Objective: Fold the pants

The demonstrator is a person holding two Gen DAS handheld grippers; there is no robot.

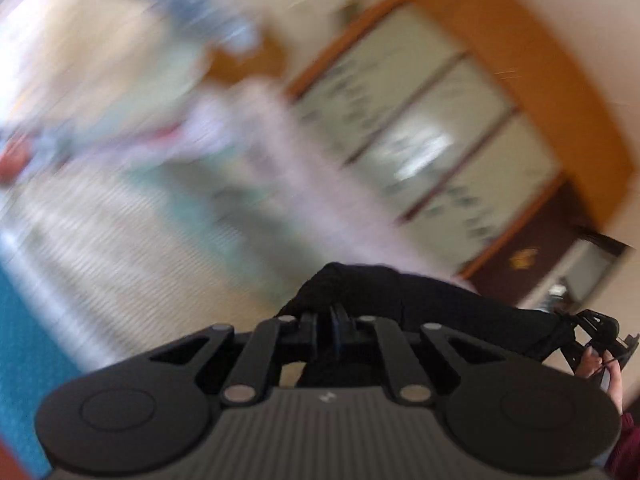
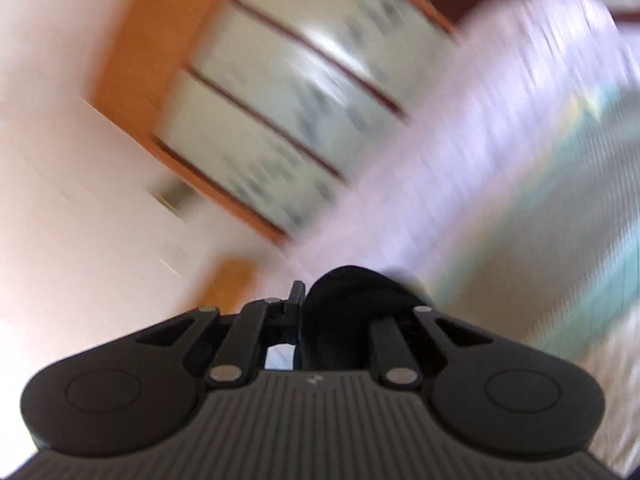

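Observation:
The black pants point(image 1: 440, 304) hang stretched in the air between both grippers. In the left wrist view my left gripper point(image 1: 325, 316) is shut on one end of the dark fabric, which runs right to my right gripper point(image 1: 596, 332), held by a hand point(image 1: 600, 368). In the right wrist view my right gripper point(image 2: 320, 308) is shut on a bunched fold of the pants point(image 2: 352, 296). That fold hides the right finger, and only the left finger point(image 2: 297, 296) shows. Both views are smeared by motion.
A wood-framed panel with glass panes point(image 1: 420, 132) fills the wall ahead, with a dark brown door point(image 1: 532, 248) beside it. A pale striped bed cover point(image 1: 100, 240) with lilac and mint cloth lies below, and a teal surface point(image 1: 24, 340) is at the left edge.

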